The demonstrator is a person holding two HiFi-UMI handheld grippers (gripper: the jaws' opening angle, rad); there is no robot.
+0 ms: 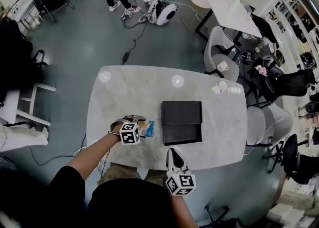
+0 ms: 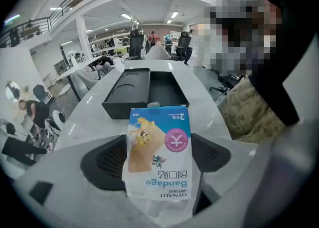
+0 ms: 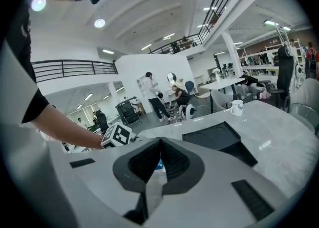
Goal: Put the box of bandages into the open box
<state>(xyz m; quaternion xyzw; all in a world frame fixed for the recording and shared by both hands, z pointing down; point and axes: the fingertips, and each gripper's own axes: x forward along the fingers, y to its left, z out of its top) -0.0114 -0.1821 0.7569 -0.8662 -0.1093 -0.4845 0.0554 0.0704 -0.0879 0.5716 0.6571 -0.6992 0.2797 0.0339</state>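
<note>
The box of bandages (image 2: 159, 157), blue and white with a cartoon print, sits between the jaws of my left gripper (image 2: 160, 161), which is shut on it. In the head view the box of bandages (image 1: 147, 128) is over the table just left of the open black box (image 1: 182, 133). The black box's lid (image 1: 181, 113) lies flat against its far side. From the left gripper view the open black box (image 2: 167, 91) lies straight ahead, a short way beyond the bandages. My right gripper (image 1: 172, 152) is at the table's front edge, below the black box. Seen in its own view, my right gripper (image 3: 159, 141) is shut and holds nothing.
A white mug (image 1: 222, 86) stands at the far right of the marble table (image 1: 124, 90). Pale chairs (image 1: 219, 47) crowd the right side, and one of them carries another mug (image 1: 222, 66). People and cables (image 1: 130, 37) are on the floor beyond the table.
</note>
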